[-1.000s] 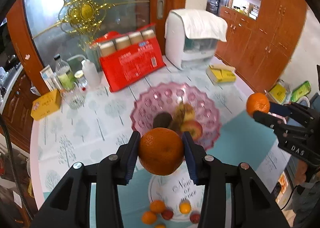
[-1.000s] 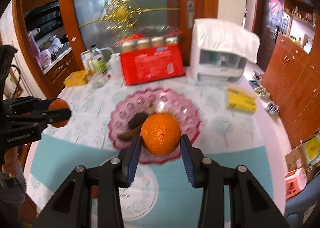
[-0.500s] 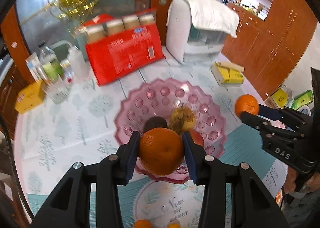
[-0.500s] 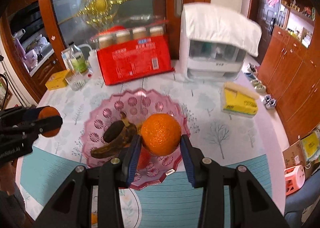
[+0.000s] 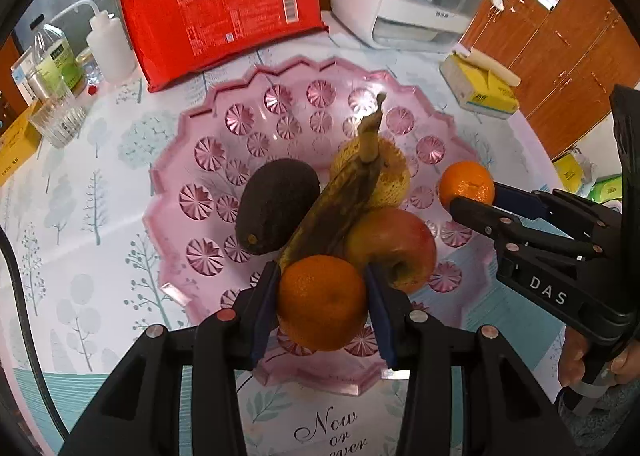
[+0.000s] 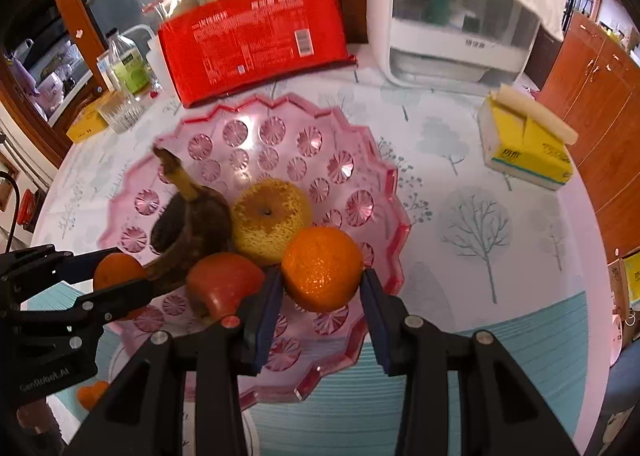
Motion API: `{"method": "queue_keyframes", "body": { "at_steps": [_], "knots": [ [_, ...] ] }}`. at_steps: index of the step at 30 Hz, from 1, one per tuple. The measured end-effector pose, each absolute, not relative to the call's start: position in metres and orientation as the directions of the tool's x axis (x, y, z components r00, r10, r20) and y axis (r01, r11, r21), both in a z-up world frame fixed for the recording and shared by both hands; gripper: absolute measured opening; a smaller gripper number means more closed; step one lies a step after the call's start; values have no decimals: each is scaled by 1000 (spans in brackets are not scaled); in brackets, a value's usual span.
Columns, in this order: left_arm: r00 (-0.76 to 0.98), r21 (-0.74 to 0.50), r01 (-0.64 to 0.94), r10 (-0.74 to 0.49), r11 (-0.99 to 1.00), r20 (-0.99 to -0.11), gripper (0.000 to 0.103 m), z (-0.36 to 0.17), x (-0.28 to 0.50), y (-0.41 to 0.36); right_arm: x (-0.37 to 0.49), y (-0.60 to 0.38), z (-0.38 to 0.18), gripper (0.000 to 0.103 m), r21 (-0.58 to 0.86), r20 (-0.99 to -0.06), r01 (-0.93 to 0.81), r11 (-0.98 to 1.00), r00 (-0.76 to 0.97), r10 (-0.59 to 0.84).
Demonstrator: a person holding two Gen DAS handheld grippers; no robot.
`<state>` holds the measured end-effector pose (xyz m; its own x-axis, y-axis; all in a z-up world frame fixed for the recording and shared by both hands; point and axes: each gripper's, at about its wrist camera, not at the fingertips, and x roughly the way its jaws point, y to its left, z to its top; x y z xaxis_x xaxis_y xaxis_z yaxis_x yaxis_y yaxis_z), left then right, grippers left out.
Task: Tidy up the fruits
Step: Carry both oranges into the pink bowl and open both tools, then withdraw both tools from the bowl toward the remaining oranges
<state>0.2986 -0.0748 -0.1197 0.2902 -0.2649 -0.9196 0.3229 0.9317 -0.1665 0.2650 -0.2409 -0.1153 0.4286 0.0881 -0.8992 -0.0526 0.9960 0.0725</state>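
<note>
Left wrist: round dimpled orange, glossy

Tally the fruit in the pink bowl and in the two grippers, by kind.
Oranges: 2, one in the left gripper, one in the right gripper
Avocado: 1
Banana: 1
Red apple: 1
Yellow pear-like fruit: 1
Total: 6
</note>
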Motion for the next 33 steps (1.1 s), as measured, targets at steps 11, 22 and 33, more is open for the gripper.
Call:
{"method": "queue_keyframes", "body": {
  "at_steps": [11, 22, 33],
  "knots": [
    [276, -151, 333, -249, 931, -929, 42, -130, 303, -82, 275, -240, -129, 41, 72, -899, -68, 995, 427, 94],
    [334, -105, 345, -226, 933, -915, 68, -113, 292, -85, 268, -235, -122, 41, 90, -887, -78, 993, 448, 115],
    [366, -81, 328, -206, 941, -907, 75, -96, 279, -77, 252, -229, -106, 41, 96, -873, -76, 992, 472, 121]
  ]
}}
